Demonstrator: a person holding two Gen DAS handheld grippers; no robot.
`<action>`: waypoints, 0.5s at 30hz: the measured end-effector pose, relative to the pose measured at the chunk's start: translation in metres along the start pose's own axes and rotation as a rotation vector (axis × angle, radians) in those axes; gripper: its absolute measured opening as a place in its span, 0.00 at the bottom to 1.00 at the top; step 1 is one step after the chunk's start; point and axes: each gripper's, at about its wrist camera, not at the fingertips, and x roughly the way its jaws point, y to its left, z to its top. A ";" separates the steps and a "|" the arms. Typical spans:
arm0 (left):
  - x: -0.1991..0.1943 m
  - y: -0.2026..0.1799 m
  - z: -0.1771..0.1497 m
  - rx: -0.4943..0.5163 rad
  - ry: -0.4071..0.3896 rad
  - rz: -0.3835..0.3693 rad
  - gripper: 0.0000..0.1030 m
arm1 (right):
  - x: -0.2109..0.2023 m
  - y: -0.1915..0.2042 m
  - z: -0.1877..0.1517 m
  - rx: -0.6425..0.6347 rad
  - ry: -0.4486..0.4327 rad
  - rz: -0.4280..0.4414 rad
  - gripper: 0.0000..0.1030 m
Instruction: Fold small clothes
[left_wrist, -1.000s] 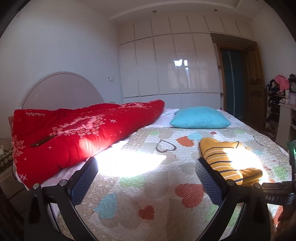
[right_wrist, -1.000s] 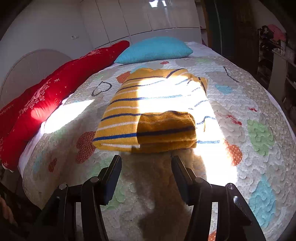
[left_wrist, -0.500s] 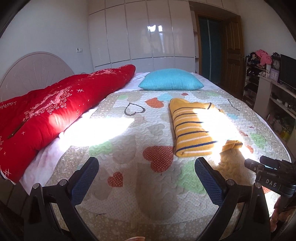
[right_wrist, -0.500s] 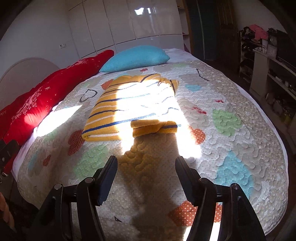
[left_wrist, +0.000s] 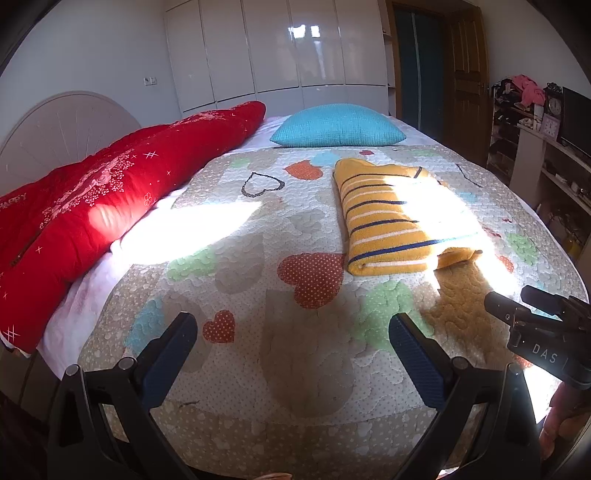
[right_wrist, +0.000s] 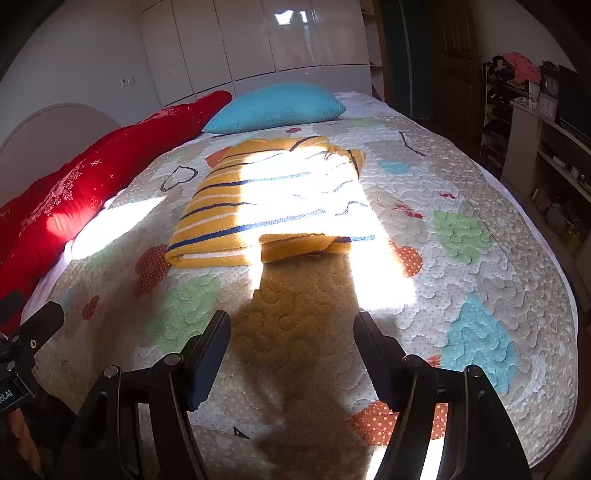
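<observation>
A: Left wrist view first. We have the yellow striped sweater (left_wrist: 391, 218) lying folded on the heart-patterned quilt (left_wrist: 258, 332), ahead and to the right of our left gripper (left_wrist: 291, 343), whose jaws are spread wide with nothing between them.

B: Right wrist view agrees: sweater (right_wrist: 266, 199) dead ahead, well apart from our right gripper (right_wrist: 291, 347), jaws released, holding nothing. Half the sweater sits in hard sunlight.

A: Surroundings: red duvet (left_wrist: 92, 206) heaped along the left side, blue pillow (left_wrist: 338, 125) beyond the sweater, white wardrobe (left_wrist: 277, 51) behind.

B: Shelving (right_wrist: 535, 122) stands off the bed's right side. Bare quilt lies between both grippers and the sweater; the bed's near edge curves just beneath our fingers.
</observation>
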 end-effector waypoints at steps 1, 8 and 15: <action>0.001 0.000 -0.001 -0.001 0.003 0.000 1.00 | 0.001 0.002 0.000 -0.007 0.001 -0.002 0.72; 0.007 0.004 -0.002 -0.022 0.036 -0.024 1.00 | 0.005 0.006 -0.001 -0.016 0.016 0.000 0.73; 0.012 0.002 -0.004 -0.020 0.058 -0.033 1.00 | 0.006 0.003 -0.001 -0.010 0.020 0.000 0.74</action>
